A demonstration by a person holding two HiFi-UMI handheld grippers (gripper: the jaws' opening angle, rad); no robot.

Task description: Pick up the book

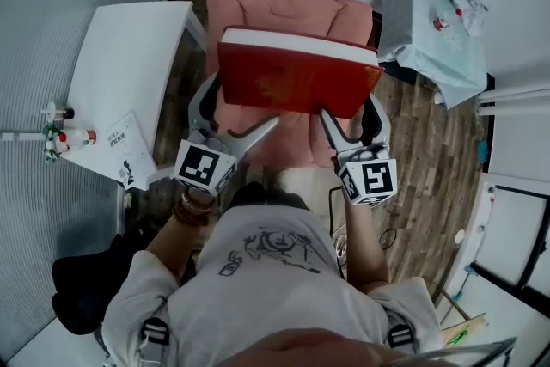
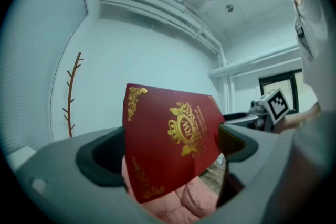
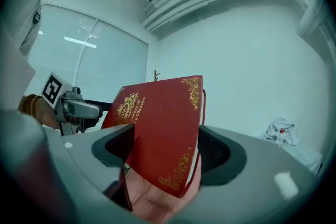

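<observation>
Left gripper (image 1: 234, 118) has its jaws clamped on one side of the red book (image 1: 292, 82), which is held up over the pink armchair (image 1: 292, 9). The cover shows a gold "RW" crest and the word "Classics". Right gripper (image 1: 354, 118) is clenched on the opposite side.

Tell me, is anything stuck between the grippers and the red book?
No, nothing visible is. The left gripper and the right gripper both have their fingers closed straight onto the red book, one at each side, holding it above the pink armchair.
</observation>
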